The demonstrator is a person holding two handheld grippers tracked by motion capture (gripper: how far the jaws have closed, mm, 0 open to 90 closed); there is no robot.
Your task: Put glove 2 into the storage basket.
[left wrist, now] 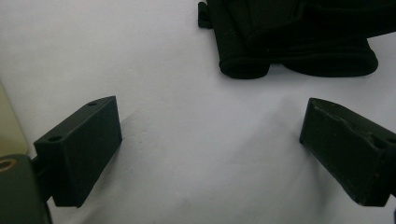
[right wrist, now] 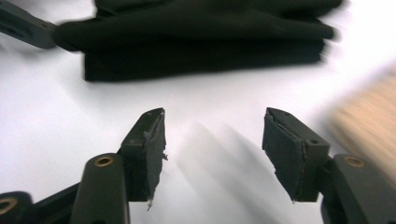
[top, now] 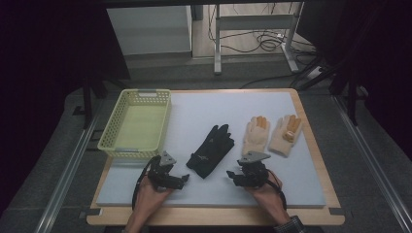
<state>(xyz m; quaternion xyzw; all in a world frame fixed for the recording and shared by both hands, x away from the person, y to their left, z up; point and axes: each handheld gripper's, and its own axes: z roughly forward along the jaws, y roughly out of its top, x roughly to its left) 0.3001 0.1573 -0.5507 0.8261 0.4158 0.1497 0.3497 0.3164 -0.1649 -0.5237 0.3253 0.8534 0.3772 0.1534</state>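
A: Report the position and state of each hand-held gripper.

B: The left hand-held gripper (top: 183,178) sits low over the near part of the white mat (top: 204,109) on the desk (top: 324,180), to the near left of the black glove (top: 212,149). In the left gripper view its jaws are spread wide with bare mat between them. The right hand-held gripper (top: 231,175) is at the near right of the same glove, jaws likewise spread and pinching nothing. Both point inward toward the glove.

A: Location of the black glove?

B: It lies flat at the middle of the mat, fingers pointing far, cuff nearest the person. In the left gripper view the black glove (left wrist: 299,35) is just ahead of the jaws, not touching them. In the right gripper view the black glove (right wrist: 201,35) lies across the far side, apart from the jaws; the view is blurred.

A: Other items?

B: Two beige gloves (top: 272,133) lie side by side right of the black glove, fingers pointing far, with orange patches. A yellow perforated basket (top: 114,127) stands at the far left of the desk, partly on the mat.
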